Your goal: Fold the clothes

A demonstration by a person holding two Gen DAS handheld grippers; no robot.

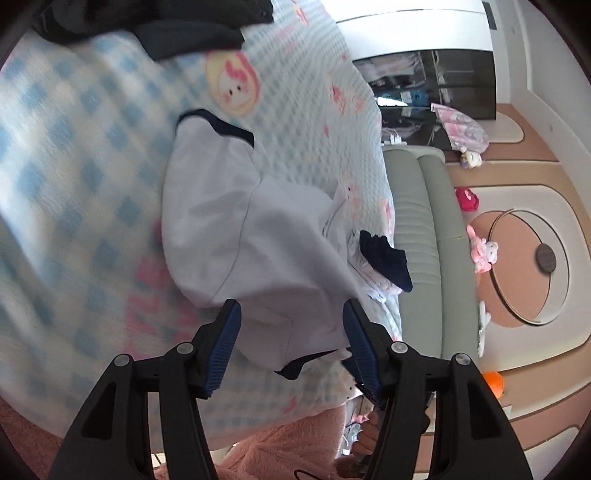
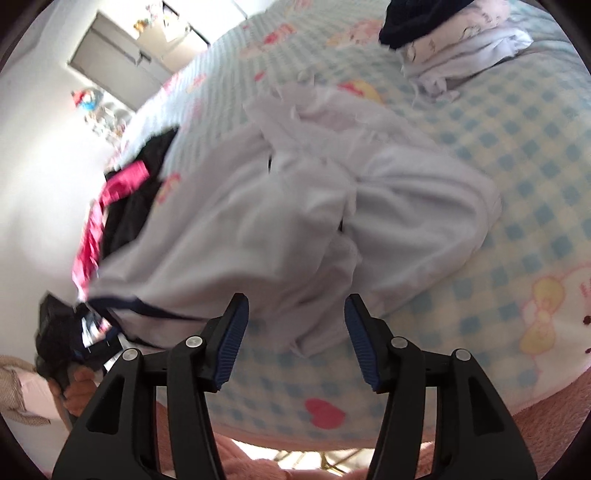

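Dark clothes (image 1: 192, 33) cut off by top edge, above white garment (image 1: 236, 229). Blanket (image 1: 74, 147) left of garment motion-blurred. Shelf items (image 2: 99, 107) too small/blurry to ID.

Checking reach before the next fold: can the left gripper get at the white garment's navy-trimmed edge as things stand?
Probably yes. The left gripper is open, and the white garment lies between its jaws on the checked blanket, its navy-trimmed edge exposed with nothing over it.

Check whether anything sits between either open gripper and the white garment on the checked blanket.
Nothing visible does. The left gripper stands open right over the near edge of the white garment, and the right gripper stands open just short of that garment's near fold. The other clothes lie off to the sides.
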